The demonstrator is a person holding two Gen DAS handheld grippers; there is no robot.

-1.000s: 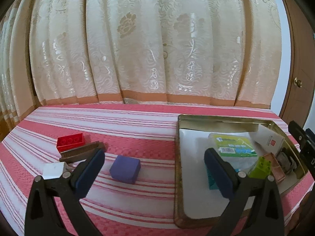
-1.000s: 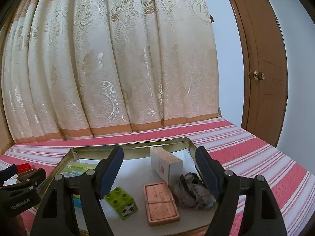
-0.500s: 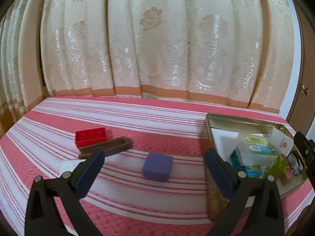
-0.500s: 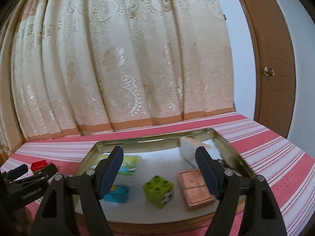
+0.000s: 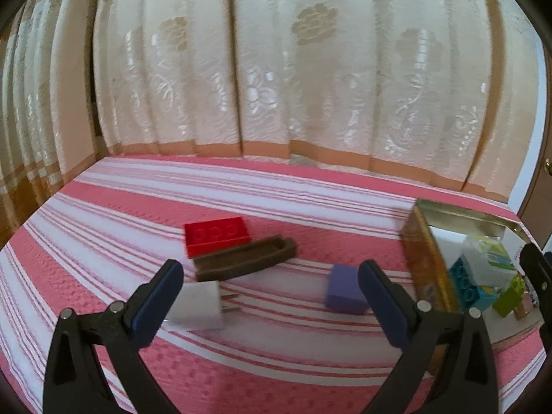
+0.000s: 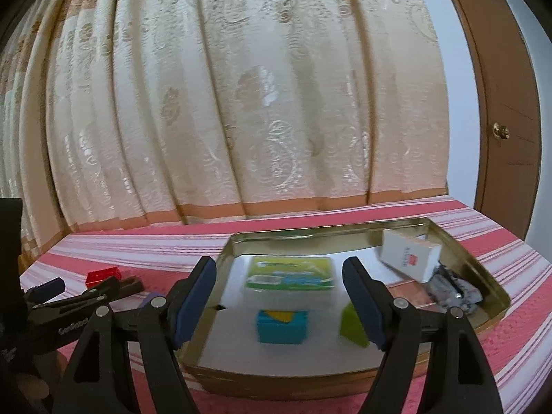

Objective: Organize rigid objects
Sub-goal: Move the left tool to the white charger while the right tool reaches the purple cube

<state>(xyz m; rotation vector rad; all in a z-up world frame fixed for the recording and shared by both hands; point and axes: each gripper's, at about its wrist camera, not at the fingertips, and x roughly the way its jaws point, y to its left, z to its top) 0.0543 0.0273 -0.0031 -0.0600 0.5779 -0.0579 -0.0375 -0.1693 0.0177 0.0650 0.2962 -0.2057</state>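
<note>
On the worktop covered by a pink-and-white striped cloth [image 5: 262, 186], the loose pieces lie to the left of the tray. Farthest left is a white plug adapter with two metal prongs [image 5: 198, 305], lying flat just beside the left finger of the left hand-held gripper [image 5: 270, 296]. Behind it lies a long dark brown wooden clip-shaped piece [image 5: 243, 258], and touching that piece's far left end is a red plastic building brick with round studs [image 5: 215, 234]. Further right rests a purple cube-shaped block [image 5: 345, 288], partly hidden by the left hand-held gripper's right finger. That gripper is spread wide with nothing between its pads.

Right of the purple block stands a shallow gold-coloured metal tray [image 6: 490, 276]. Inside it, from left to right in the right wrist view, are a flat green-and-white packet [image 6: 289, 272] toward the back, a teal plastic brick with a yellow top [image 6: 281, 326] in front of it, a lime green plastic brick [image 6: 350, 324] partly behind a gripper finger, a white box with a red mark [image 6: 408, 255] tilted at the far right, and a crumpled grey-and-white object [image 6: 455, 289] beneath it. The right hand-held gripper [image 6: 279, 305] hangs over the tray's near edge, released and empty. A cream patterned curtain [image 6: 241, 103] hangs behind.
</note>
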